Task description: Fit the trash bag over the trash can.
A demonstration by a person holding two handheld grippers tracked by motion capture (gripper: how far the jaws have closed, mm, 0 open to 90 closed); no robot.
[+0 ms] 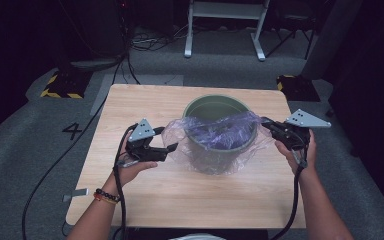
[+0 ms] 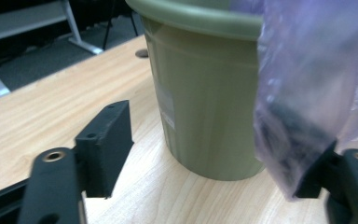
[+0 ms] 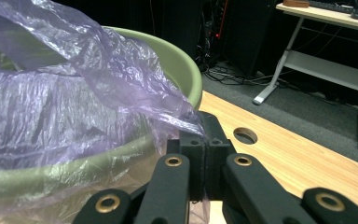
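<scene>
Right gripper (image 3: 205,154): jaws together, clamped on the edge of the purple plastic bag (image 3: 74,93), film pinched between the pads at the far right side of the green bin (image 3: 182,70). Left gripper (image 2: 205,158): jaws apart, nothing pressed; a fold of bag hangs against one pad (image 2: 317,177), the other pad (image 2: 105,144) is bare. In the high view the left gripper (image 1: 167,148) sits just beside the bin's left wall, the right gripper (image 1: 270,125) at the rim's right.

Bag (image 1: 215,132) is draped into and over the bin (image 1: 220,102), which stands mid-table (image 1: 145,200), bag edge slack on the left.

Risks, judged: only one side is held, so a pull from the right could drag the whole bag off the rim or tip the light bin. Thin film could tear at the pinch. The left jaws may close on air, or catch the bin wall with the film, since the fold lies on one pad only.
</scene>
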